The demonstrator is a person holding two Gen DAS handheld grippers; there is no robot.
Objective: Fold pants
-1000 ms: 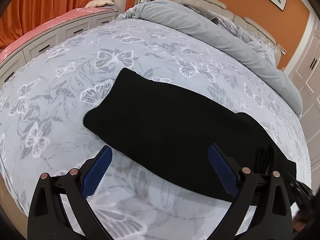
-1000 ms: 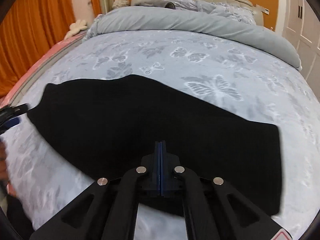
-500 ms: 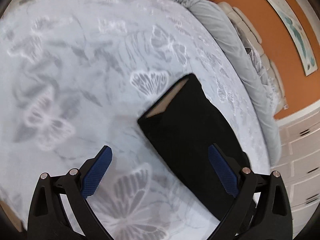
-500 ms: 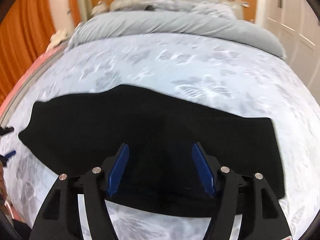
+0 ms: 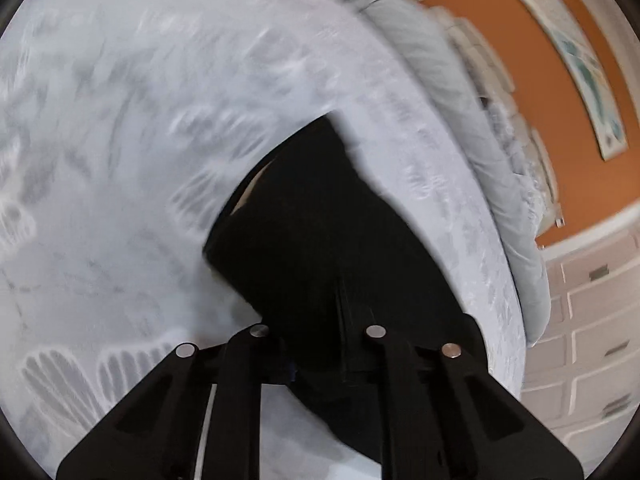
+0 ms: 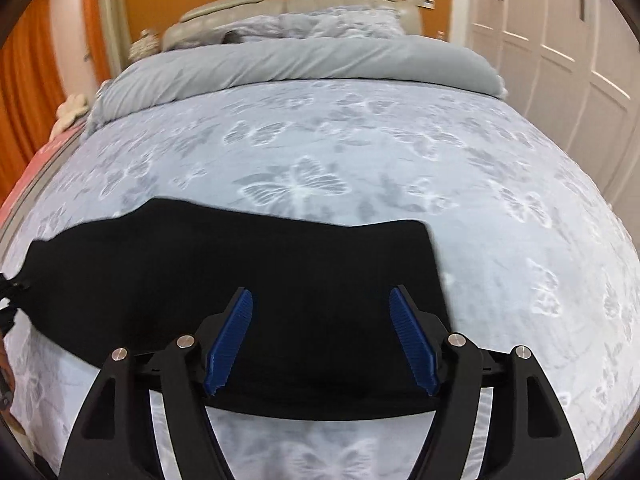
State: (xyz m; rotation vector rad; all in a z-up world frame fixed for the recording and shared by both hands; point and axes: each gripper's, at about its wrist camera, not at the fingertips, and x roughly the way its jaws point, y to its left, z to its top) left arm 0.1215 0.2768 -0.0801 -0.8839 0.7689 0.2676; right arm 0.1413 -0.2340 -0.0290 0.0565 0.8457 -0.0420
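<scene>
Black pants (image 6: 248, 280) lay folded into a long band across the near part of the bed (image 6: 360, 152), on a pale blue-grey cover printed with butterflies. In the right wrist view the band ran from the left edge of the picture to just right of the middle, its right end cut square and flat.

The right hand-held gripper (image 6: 320, 336) hung over that right end with its jaws spread wide; they had just been opening, and the blue ribbed pads (image 6: 230, 340) stood clear of the cloth, with the pants below and between them but not pinched.

The left hand-held gripper (image 5: 320, 320) was at the other end of the pants. Its jaws had just been closing and now stood nearly together, and the black cloth (image 5: 312, 216) ran right up into them, so it looked clamped on the pants' end, though the blur and the dark fabric hid the pads themselves. A pale strip showed at the open end of the pants.

At the head of the bed a grey duvet (image 6: 288, 64) lay rolled back before the pillows (image 6: 340, 24) and a padded headboard (image 6: 280, 4). An orange wall (image 5: 520, 60) carried a framed picture (image 5: 580, 68); white cupboard doors (image 6: 560, 60) stood on the right.
</scene>
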